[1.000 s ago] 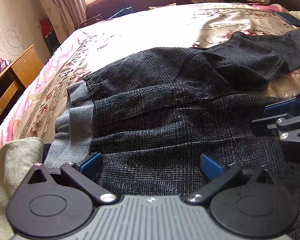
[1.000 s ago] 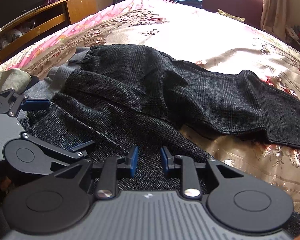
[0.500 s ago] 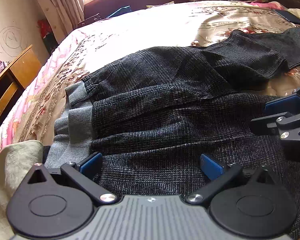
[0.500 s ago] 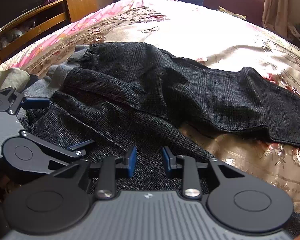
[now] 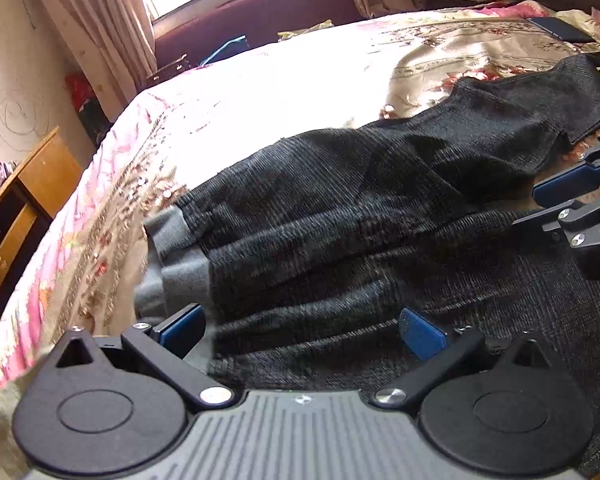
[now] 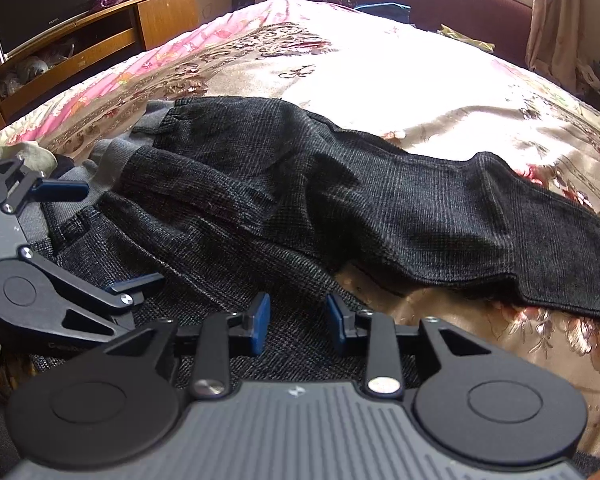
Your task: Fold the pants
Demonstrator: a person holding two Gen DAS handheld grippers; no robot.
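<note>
Dark grey checked pants (image 5: pixel 340 216) lie crumpled across the floral bedspread (image 5: pixel 284 92), with the grey waistband (image 5: pixel 176 264) at the left and one leg (image 6: pixel 480 232) stretched away to the right. My left gripper (image 5: pixel 302 334) stands wide open low over the cloth beside the waistband, and it also shows at the left edge of the right wrist view (image 6: pixel 102 236). My right gripper (image 6: pixel 298 320) hovers over the pants' near edge. Its jaws are opening, the fabric lies below the gap, and the pads do not press on it. The right gripper's fingers (image 5: pixel 568 184) show at the right edge of the left wrist view.
A wooden cabinet (image 6: pixel 100 28) with a dark screen stands beyond the bed's left side. A maroon couch (image 5: pixel 260 16) and curtains (image 5: pixel 88 28) line the far wall. A beige cloth (image 6: pixel 32 154) lies near the waistband. A dark flat item (image 5: pixel 560 30) rests far right.
The right gripper's jaws have widened a little over the cloth. The left gripper has rolled slightly and stays wide open. The pants lie as before.
</note>
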